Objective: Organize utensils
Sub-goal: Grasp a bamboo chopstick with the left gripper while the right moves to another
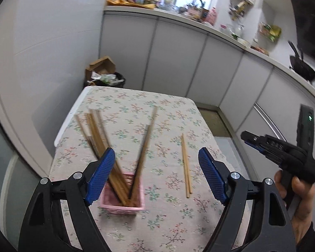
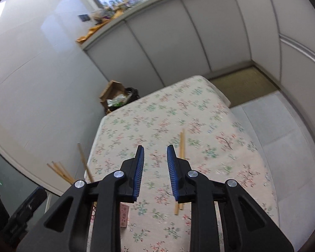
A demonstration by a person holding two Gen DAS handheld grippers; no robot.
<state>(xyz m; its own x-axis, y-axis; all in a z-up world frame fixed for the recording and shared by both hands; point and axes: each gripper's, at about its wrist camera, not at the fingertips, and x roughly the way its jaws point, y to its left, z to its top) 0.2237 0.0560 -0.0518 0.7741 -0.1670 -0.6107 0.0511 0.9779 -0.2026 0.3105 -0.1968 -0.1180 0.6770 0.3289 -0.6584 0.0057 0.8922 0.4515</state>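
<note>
A small pink basket (image 1: 124,204) stands on the floral tablecloth (image 1: 161,130) and holds several wooden chopsticks (image 1: 96,134) that lean out in a V. A loose pair of chopsticks (image 1: 185,166) lies on the cloth to its right. My left gripper (image 1: 155,166) is open and empty, above the basket. My right gripper (image 2: 155,163) is open and empty, above the loose pair (image 2: 181,142), which passes under its right finger. The right gripper also shows at the right edge of the left wrist view (image 1: 283,153). The basket corner (image 2: 125,215) and chopstick tips (image 2: 61,171) show at the lower left of the right wrist view.
A bin with a cardboard box (image 1: 104,73) stands beyond the table's far left corner. White kitchen cabinets (image 1: 178,58) with a cluttered counter run behind. A wok (image 1: 303,69) sits on the counter at right. The floor (image 2: 268,121) lies right of the table.
</note>
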